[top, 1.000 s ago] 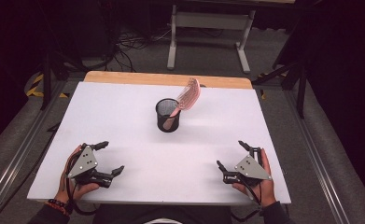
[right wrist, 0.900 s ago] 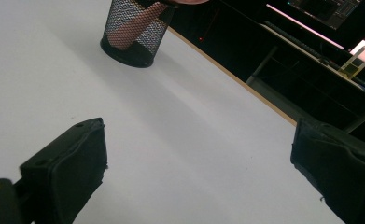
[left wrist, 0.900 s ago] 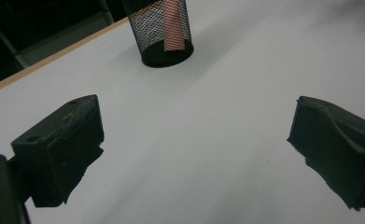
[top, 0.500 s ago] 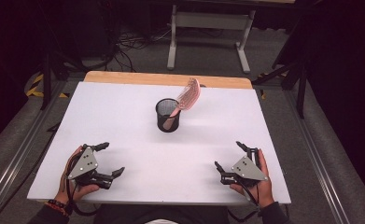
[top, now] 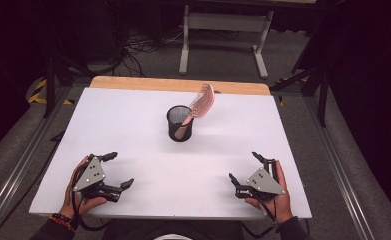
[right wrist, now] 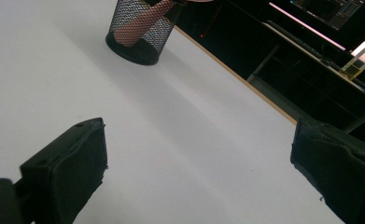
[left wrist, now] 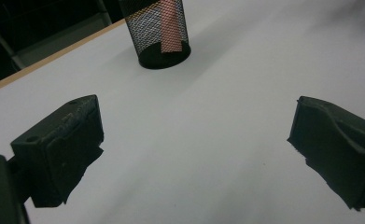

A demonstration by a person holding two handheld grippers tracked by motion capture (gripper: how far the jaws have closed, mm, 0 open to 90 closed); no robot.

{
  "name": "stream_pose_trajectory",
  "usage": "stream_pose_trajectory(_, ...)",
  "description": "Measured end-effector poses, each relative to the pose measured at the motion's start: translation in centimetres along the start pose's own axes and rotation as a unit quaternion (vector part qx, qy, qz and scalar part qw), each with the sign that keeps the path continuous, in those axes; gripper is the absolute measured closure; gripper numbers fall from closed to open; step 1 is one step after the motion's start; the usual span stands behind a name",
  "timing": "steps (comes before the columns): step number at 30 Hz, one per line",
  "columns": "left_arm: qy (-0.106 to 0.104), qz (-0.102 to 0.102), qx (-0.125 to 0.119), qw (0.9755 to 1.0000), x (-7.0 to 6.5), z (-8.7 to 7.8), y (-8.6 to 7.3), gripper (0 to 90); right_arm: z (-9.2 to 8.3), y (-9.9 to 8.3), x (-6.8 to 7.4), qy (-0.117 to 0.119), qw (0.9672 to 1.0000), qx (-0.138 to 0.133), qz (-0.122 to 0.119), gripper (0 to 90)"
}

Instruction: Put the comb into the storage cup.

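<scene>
A black mesh cup (top: 180,123) stands upright near the middle of the white table (top: 133,115). A pink hairbrush (top: 201,102) rests in it handle down, its head leaning out to the right. The cup (left wrist: 162,33) and the pink handle (left wrist: 171,25) lie far ahead of my left gripper (left wrist: 196,154), which is open with nothing between its jaws. My left gripper (top: 118,170) sits near the front left edge. My right gripper (top: 244,167) sits near the front right edge, open and empty, with the cup (right wrist: 140,30) far ahead of it (right wrist: 199,175).
A wooden strip (top: 178,85) runs along the table's far edge. Behind it stand a metal frame (top: 223,30) and cables on the floor. Metal rails (top: 23,160) flank the table. A dark desk with a keyboard (right wrist: 311,46) lies beyond the table.
My right gripper has drifted slightly toward the front edge. The left gripper, cup and brush have stayed put.
</scene>
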State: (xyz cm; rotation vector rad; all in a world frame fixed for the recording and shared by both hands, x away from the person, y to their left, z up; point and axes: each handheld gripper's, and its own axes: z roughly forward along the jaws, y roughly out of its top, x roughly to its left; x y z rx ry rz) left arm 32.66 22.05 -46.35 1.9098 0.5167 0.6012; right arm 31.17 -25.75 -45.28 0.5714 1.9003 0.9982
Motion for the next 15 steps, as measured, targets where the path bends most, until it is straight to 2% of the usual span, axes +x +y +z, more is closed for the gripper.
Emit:
stream_pose_trajectory(7,0.01,0.0,-0.004,0.9999,0.07,-0.01,0.04,4.0,-0.15,0.17,0.03,0.005,0.9999,-0.01,0.011,4.0)
stream_pose_trajectory(15,0.011,0.0,-0.004,0.9999,0.15,0.1,0.04,3.9,-0.12,0.15,0.04,0.008,0.9998,-0.011,0.014,4.0)
